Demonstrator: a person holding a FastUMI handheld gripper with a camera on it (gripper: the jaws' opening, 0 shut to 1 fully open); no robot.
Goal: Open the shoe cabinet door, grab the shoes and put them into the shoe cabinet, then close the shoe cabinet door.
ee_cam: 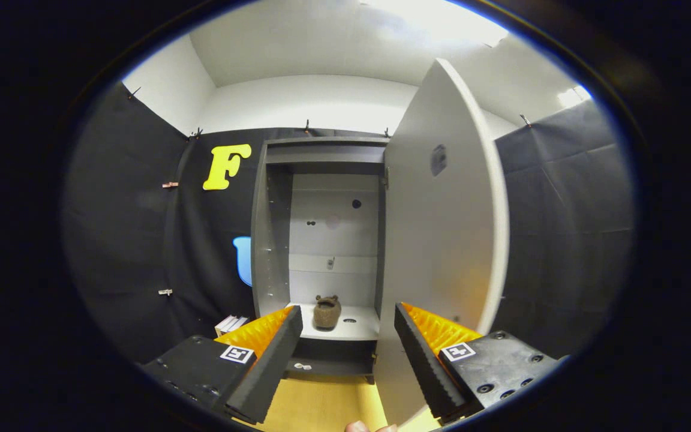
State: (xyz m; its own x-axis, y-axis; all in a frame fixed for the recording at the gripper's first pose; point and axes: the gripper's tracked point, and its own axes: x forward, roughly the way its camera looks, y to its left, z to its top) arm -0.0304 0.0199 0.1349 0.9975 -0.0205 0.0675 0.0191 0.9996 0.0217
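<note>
Black cloth lines the booth walls beneath a white ceiling, and a pale wooden floor runs up to the foot of the shoe cabinet standing against the back wall. Its door is swung wide open on the right side, reaching out toward the camera, with a dark round mark high on its inner face. Inside, on the white lower shelf, sits a single brown shoe, upright and near the middle of the shelf, well beyond the fingertips. The tongs are spread apart and grip nothing; the shoe and the open cabinet show in the gap between the two fingers. The right finger overlaps the lower edge of the door in the view, though whether it touches cannot be told. A small stack of white things lies on the floor left of the cabinet.
</note>
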